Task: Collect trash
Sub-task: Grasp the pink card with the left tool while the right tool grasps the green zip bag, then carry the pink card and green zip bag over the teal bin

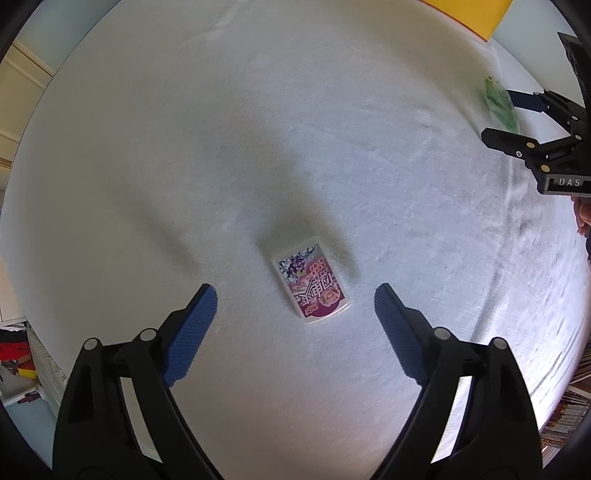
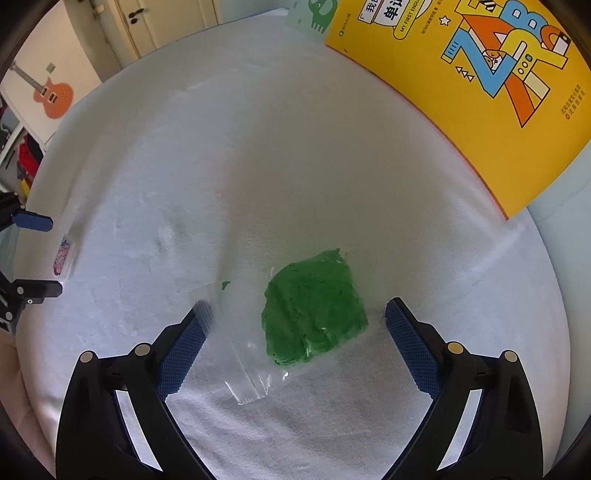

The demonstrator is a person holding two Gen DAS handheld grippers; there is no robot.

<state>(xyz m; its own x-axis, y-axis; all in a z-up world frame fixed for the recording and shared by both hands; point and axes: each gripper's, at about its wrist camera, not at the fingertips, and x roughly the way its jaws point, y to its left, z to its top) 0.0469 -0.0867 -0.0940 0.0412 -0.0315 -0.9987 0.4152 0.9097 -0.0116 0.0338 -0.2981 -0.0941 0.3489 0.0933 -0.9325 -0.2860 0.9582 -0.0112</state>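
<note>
A small purple-and-white snack packet (image 1: 312, 284) lies flat on the white cloth (image 1: 258, 147). My left gripper (image 1: 295, 293) points straight down over it, open, with the blue pads (image 1: 192, 325) well clear on either side. A clear plastic bag holding a green lump (image 2: 314, 310) lies on the same cloth. My right gripper (image 2: 295, 308) is open around it, and the bag's clear edge lies across the left fingertip. Each view shows the other gripper at its edge: the right gripper (image 1: 500, 116) over the green bag (image 1: 498, 107), and the left gripper (image 2: 53, 254) over the packet (image 2: 64, 254).
A large yellow picture book (image 2: 480, 92) lies at the back right of the cloth, with a pale card showing a green elephant (image 2: 314, 14) behind it. An orange guitar shape (image 2: 51, 96) hangs on the wall to the left. Shelves with coloured items stand past the cloth's left edge.
</note>
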